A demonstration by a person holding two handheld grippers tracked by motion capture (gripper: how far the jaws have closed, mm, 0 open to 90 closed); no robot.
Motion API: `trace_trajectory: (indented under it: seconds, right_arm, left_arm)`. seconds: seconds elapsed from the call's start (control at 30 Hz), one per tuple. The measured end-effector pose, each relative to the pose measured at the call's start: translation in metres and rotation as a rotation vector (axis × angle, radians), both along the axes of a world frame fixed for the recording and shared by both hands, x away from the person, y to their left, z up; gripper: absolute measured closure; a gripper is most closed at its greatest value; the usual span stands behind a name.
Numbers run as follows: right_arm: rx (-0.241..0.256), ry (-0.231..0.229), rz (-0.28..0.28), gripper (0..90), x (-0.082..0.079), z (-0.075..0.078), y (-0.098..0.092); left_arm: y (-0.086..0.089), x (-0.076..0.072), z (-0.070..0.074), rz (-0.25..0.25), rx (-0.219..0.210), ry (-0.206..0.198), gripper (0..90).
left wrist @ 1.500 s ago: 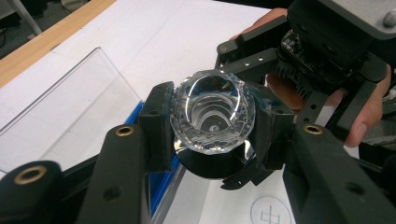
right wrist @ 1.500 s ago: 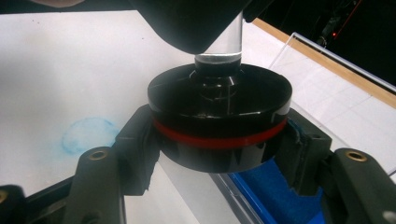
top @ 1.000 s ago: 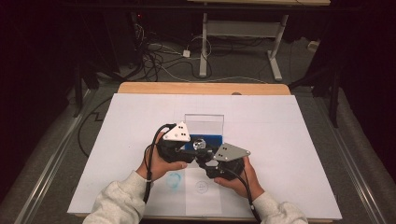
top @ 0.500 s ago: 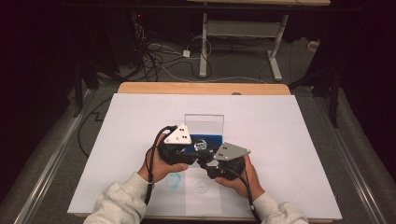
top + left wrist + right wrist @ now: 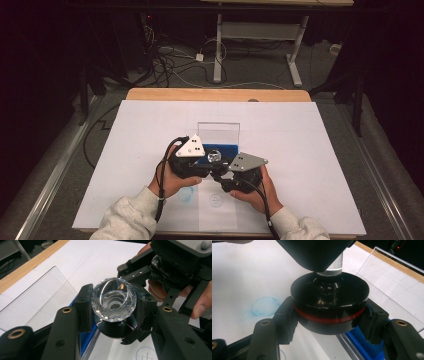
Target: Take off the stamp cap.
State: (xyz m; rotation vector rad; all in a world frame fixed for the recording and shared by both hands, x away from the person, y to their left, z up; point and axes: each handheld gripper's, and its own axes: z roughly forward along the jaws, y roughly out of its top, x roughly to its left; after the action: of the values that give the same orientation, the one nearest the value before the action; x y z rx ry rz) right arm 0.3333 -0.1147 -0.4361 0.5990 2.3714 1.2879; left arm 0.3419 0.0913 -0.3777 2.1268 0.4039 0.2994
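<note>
— What surrounds the crystal knob (image 5: 113, 299)?
— A clear box (image 5: 218, 133) just behind it; left gripper (image 5: 206, 161) clamps the knob, right gripper (image 5: 329, 315) clamps its black base (image 5: 329, 298).
— Changes?
— Hardly any; both hold steady.

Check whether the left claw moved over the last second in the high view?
No. The left claw stays at the near edge of the clear box, closed on the crystal knob.

White table sheet (image 5: 310, 150) lay open left, right and far of the grippers; only the clear box (image 5: 218, 134) stood just beyond them, blocking forward passage.
</note>
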Motion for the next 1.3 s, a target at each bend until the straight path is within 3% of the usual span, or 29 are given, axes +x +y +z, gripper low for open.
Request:
trace_trajectory:
  seconds: [0.13, 0.4, 0.5, 0.57, 0.63, 0.7, 0.73, 0.8, 0.97, 1.03, 1.3]
  right_arm:
    - [0.0, 0.008, -0.011, 38.8, -0.001, -0.001, 0.001]
    - [-0.007, 0.012, -0.006, 38.8, -0.001, -0.002, 0.002]
    - [0.008, 0.023, 0.005, 38.8, 0.0, -0.002, 0.001]
    - [0.004, 0.012, 0.006, 38.9, -0.001, -0.001, 0.0]
    - [0.0, 0.006, 0.022, 38.9, -0.002, 0.0, -0.001]
    - [-0.036, 0.006, 0.049, 39.0, -0.003, 0.001, -0.001]
    - [-0.068, -0.001, 0.092, 39.0, -0.006, 0.0, 0.002]
    - [-0.151, -0.039, 0.157, 38.9, -0.018, -0.005, 0.016]
    - [-0.127, -0.043, 0.123, 38.9, -0.016, 0.0, 0.015]
    - [-0.133, -0.022, 0.074, 38.9, -0.01, -0.004, 0.006]
    - [-0.153, -0.013, 0.025, 38.8, -0.002, -0.007, -0.015]
  left_arm:
    - [-0.001, -0.002, -0.001, 0.002, 0.01, -0.019, 54.9]
    - [-0.001, -0.004, -0.003, 0.013, 0.005, -0.019, 55.0]
    - [0.002, -0.002, -0.004, 0.01, -0.014, 0.003, 54.9]
    - [0.008, 0.003, -0.005, -0.003, -0.057, 0.049, 54.9]
    - [0.01, 0.006, -0.005, -0.02, -0.065, 0.071, 55.0]
    - [0.008, 0.004, -0.005, -0.033, -0.051, 0.062, 55.0]
    - [0.008, 0.004, -0.004, -0.043, -0.068, 0.068, 55.0]
    - [0.011, 0.005, 0.001, -0.035, -0.051, 0.037, 55.0]
    - [0.023, 0.005, 0.006, -0.029, -0.081, 0.036, 54.9]
    - [0.024, 0.005, 0.008, -0.024, -0.072, 0.024, 54.9]
    - [0.028, 0.003, 0.011, -0.008, -0.043, 0.003, 54.9]
